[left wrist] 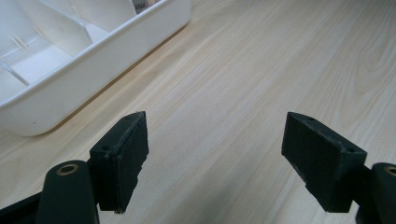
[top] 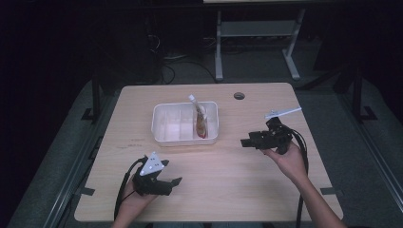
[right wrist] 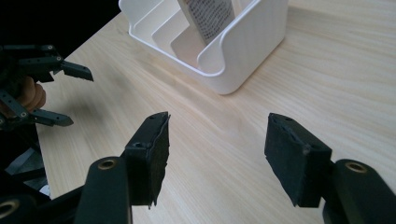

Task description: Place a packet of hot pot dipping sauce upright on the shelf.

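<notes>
Right gripper (top: 248, 141) jaws spread, nothing between them, sat right of white divided tray (top: 161, 132), sachet (top: 201, 121) stood leaning in tray's right compartment, left gripper (top: 172, 183) spread wide, empty, near table (top: 228, 185) front edge.

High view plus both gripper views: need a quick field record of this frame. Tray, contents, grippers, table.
tray: white divided tray, on the table's far middle
contents: one sachet with reddish fill, leaning upright in the tray's right-hand compartment; other compartments look empty
left gripper: open, nothing between the jaws, near the table's front left, apart from the tray
right gripper: open, nothing between the jaws, to the right of the tray, pointing toward it
table: light wood top, round grommet hole near the far edge
contact: neither gripper touches the tray or sachet
</notes>
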Motion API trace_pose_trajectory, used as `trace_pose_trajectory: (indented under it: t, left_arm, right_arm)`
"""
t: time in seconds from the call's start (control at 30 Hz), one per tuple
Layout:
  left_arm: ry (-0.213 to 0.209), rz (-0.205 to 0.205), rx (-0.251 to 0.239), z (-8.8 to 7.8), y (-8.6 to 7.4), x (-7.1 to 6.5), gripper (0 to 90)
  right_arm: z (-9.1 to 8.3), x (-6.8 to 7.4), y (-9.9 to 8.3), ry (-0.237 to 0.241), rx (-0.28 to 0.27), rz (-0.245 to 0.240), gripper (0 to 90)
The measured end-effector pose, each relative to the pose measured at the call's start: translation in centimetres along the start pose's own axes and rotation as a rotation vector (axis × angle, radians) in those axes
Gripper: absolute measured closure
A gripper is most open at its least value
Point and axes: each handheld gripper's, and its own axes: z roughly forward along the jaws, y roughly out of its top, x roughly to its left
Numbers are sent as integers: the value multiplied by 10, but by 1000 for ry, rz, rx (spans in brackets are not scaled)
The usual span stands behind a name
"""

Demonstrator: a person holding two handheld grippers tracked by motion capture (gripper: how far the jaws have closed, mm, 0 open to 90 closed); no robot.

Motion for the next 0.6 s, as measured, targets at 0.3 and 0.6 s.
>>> trace_pose_trajectory:
  t: [0.3, 0.6]
  left_arm:
    - [2, -3, -3, 0, 0, 0, 225]
    - [3, -8, -7, -1, -1, 1, 225]
  right_arm:
    - [-6, -3, -10, -22, 13, 0, 377]
    - [-13, -4, -22, -36, 2, -4, 378]
